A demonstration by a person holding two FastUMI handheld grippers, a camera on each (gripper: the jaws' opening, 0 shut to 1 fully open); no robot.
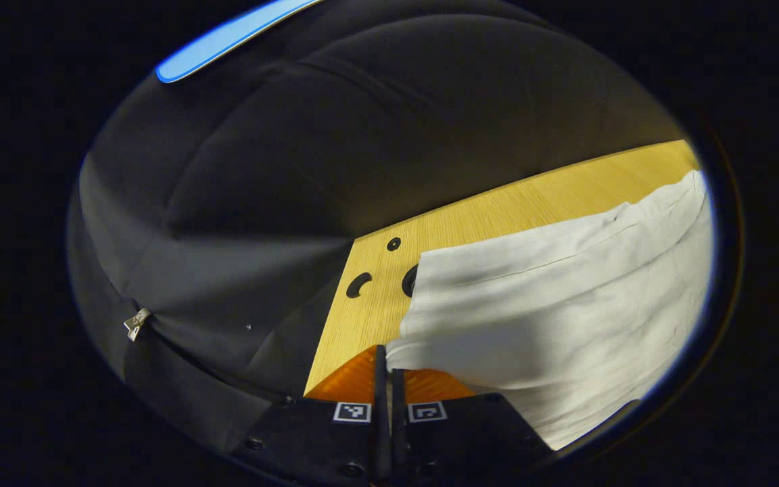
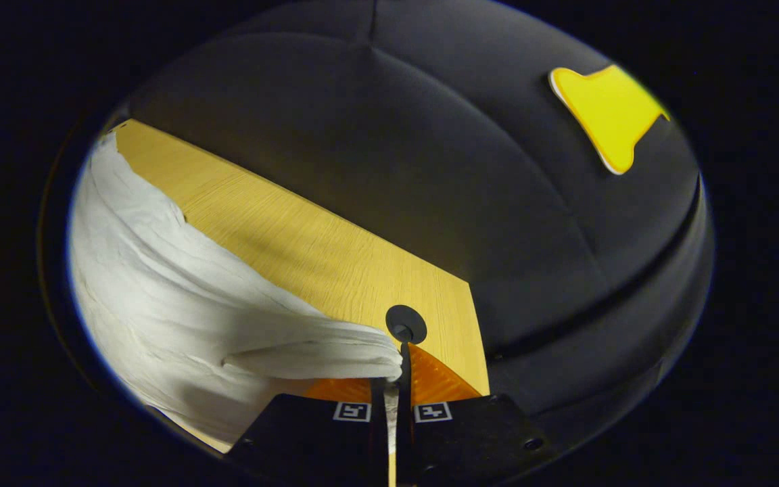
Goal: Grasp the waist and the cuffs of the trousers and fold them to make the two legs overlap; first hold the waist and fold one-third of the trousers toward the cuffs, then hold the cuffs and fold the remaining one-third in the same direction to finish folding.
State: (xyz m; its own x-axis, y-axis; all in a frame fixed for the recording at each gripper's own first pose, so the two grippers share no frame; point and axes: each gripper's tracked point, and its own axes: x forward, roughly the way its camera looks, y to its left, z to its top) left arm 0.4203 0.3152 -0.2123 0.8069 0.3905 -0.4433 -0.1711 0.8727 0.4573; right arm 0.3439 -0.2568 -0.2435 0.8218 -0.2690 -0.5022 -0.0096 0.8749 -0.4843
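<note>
White trousers (image 1: pixel 565 304) lie on the wooden table (image 1: pixel 498 203) and spread to the right in the left gripper view. My left gripper (image 1: pixel 387 360) is shut at the cloth's near left corner, and the fabric edge runs over the tips. In the right gripper view the trousers (image 2: pixel 159 297) bunch up at the left, and a fold reaches in to my right gripper (image 2: pixel 396 370). That gripper is shut on the fold, with a strip of white cloth showing between its fingers. Where the waist and the cuffs lie cannot be told.
Round dark holes (image 1: pixel 358 285) sit in the table near its corner, one (image 1: pixel 410 281) partly under the cloth. Another hole (image 2: pixel 406 324) lies just past the right gripper's tips. The table edge (image 2: pixel 477 338) drops off close by, with the booth's black cloth wall (image 1: pixel 261 169) behind.
</note>
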